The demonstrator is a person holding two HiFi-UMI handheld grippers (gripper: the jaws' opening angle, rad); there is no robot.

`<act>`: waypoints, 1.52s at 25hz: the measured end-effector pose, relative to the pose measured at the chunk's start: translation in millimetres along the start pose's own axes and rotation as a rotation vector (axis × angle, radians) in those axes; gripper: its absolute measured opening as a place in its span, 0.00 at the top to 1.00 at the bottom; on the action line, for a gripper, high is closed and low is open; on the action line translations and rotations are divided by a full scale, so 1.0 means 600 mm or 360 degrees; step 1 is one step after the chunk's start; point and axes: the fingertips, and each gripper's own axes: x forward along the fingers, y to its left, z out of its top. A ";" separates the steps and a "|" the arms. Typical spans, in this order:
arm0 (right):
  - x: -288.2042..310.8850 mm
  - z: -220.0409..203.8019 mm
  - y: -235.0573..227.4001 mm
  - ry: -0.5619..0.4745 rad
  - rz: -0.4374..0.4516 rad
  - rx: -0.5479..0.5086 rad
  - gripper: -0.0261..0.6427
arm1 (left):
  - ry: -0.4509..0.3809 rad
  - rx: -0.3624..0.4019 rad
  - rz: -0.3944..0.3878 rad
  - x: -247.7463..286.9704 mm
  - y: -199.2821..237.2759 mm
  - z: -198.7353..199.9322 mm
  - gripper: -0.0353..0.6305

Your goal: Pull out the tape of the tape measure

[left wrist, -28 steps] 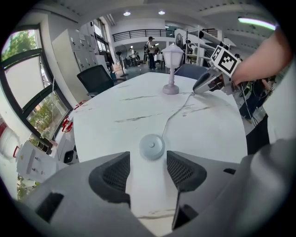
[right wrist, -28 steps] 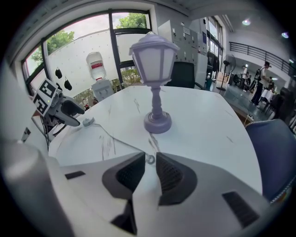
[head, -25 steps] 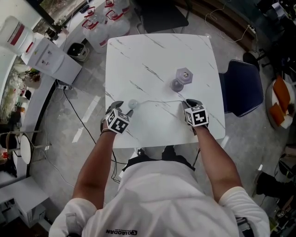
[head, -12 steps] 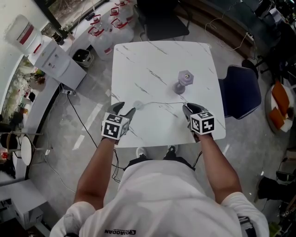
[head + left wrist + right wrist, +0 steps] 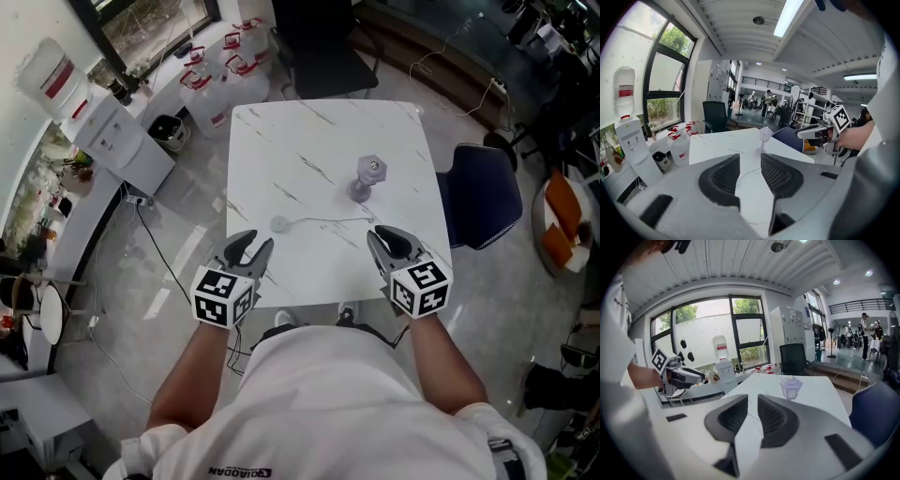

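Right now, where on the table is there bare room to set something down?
Bare: the far half of the white marble table, from its far edge to the lavender hexagon-topped stand. Crowded: the near strip, with the small round white tape measure and its thin drawn-out tape.

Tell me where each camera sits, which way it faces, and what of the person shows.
Head view: on the person's head, looking steeply down at the white marble-patterned table; forearms, left gripper, right gripper show.
Left gripper view: rides that gripper, faces across the table between its fingers, just closing, nothing between; right gripper shows.
Right gripper view: likewise, fingers apart and empty; left gripper shows.
All three share the table and pale purple hexagon-topped object.
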 end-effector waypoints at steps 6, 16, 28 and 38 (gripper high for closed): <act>-0.030 0.036 0.031 -0.0135 0.0029 -0.0019 0.92 | -0.0135 0.0053 -0.0003 -0.022 -0.036 0.045 0.90; -0.049 0.042 0.049 -0.0224 0.0063 0.0094 0.95 | -0.0165 0.0080 0.0050 -0.035 -0.047 0.063 0.93; -0.050 0.021 0.056 -0.0172 0.0086 0.0081 0.95 | -0.0142 0.0099 0.0036 -0.036 -0.063 0.049 0.93; -0.045 0.019 0.065 -0.0154 0.0095 0.0075 0.96 | -0.0131 0.0120 0.0029 -0.041 -0.064 0.047 0.93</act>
